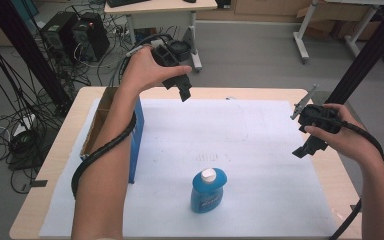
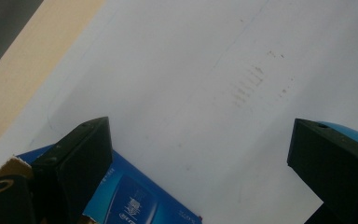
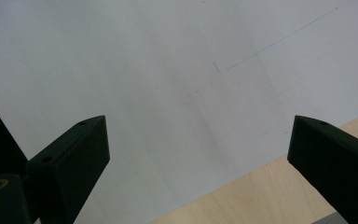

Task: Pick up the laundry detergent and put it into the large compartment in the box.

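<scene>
Fingers (image 2: pixel 81 154) spread over white sheet (image 2: pixel 177 79); blue box (image 2: pixel 130 200) below.

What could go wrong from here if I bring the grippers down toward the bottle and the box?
The blue bottle stands upright and narrow on the white sheet; a one-sided push from the open right gripper could tip it. The open-topped blue box stands close under the left forearm, so lowering the left gripper could knock it. The left gripper's cable winds around that forearm beside the box and might snag its rim.

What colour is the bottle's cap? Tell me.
White, on a blue bottle; the cap shows best in the high view.
</scene>
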A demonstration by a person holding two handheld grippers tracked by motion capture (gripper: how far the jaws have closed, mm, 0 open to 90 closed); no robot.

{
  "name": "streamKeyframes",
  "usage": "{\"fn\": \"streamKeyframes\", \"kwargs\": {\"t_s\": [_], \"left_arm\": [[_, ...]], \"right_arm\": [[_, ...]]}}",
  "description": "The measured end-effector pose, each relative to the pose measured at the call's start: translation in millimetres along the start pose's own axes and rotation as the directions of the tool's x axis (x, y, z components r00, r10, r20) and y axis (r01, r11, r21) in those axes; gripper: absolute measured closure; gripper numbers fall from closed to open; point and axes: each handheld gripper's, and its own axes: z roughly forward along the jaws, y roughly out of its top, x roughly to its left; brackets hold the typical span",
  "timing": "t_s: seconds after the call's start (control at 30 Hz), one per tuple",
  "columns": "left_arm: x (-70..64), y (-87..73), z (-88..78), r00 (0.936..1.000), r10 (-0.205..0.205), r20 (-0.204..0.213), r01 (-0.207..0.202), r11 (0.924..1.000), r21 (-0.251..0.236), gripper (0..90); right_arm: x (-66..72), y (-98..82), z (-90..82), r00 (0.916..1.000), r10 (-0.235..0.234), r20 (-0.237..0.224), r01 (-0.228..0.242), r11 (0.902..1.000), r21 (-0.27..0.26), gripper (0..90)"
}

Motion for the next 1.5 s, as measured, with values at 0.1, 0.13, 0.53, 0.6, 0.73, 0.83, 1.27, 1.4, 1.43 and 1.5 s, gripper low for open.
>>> {"fn": "streamKeyframes", "kwargs": {"t_s": [0.1, 0.13, 0.53, 0.6, 0.73, 0.83, 1.27, 1.4, 1.43, 1.5], "left_arm": [[-0.2, -2.9, -2.3, 1.0000, -0.006, 0.000, 0.006, 0.9999, -0.008, 7.2], [-1.0, -3.0, -3.0, 1.0000, -0.005, -0.001, 0.005, 1.0000, -0.005, 7.1], [-22.1, -16.9, -14.9, 0.9998, 0.017, -0.008, -0.017, 0.9999, -0.002, 6.9], [-30.2, -21.1, -17.9, 0.9994, 0.033, -0.007, -0.033, 0.9994, -0.009, 6.8], [-43.9, -26.8, -23.2, 0.9984, 0.057, -0.006, -0.057, 0.9982, -0.017, 6.7], [-51.8, -29.5, -25.3, 0.9973, 0.073, -0.009, -0.073, 0.9971, -0.020, 6.6], [-100.7, -41.8, -31.4, 0.9893, 0.144, -0.019, -0.145, 0.9891, -0.026, 5.8], [-110.1, -43.2, -28.3, 0.9861, 0.165, -0.019, -0.165, 0.9860, -0.024, 5.7], [-111.6, -43.1, -27.6, 0.9855, 0.169, -0.018, -0.169, 0.9853, -0.022, 5.7], [-113.0, -42.3, -26.1, 0.9853, 0.169, -0.022, -0.170, 0.9853, -0.017, 5.7]], "right_arm": [[0.3, 0.9, 0.6, 1.0000, -0.003, -0.002, 0.003, 1.0000, 0.001, 5.5], [0.2, 1.3, 0.9, 1.0000, -0.007, -0.003, 0.007, 1.0000, 0.001, 5.5], [4.8, 5.8, -0.2, 0.9998, -0.021, -0.001, 0.021, 0.9998, -0.005, 5.5], [6.3, 7.3, -1.2, 0.9997, -0.026, 0.000, 0.026, 0.9996, -0.007, 5.5], [8.5, 9.4, -3.4, 0.9995, -0.032, 0.003, 0.032, 0.9994, -0.010, 5.5], [9.6, 9.8, -4.4, 0.9994, -0.035, 0.005, 0.035, 0.9993, -0.012, 5.5], [17.2, 11.6, -10.0, 0.9982, -0.058, 0.011, 0.059, 0.9980, -0.023, 5.5], [17.8, 11.8, -10.3, 0.9980, -0.062, 0.011, 0.062, 0.9978, -0.024, 5.5], [18.0, 12.1, -10.2, 0.9980, -0.062, 0.011, 0.062, 0.9978, -0.023, 5.5], [18.3, 13.5, -10.2, 0.9979, -0.063, 0.012, 0.063, 0.9978, -0.021, 5.5]]}}
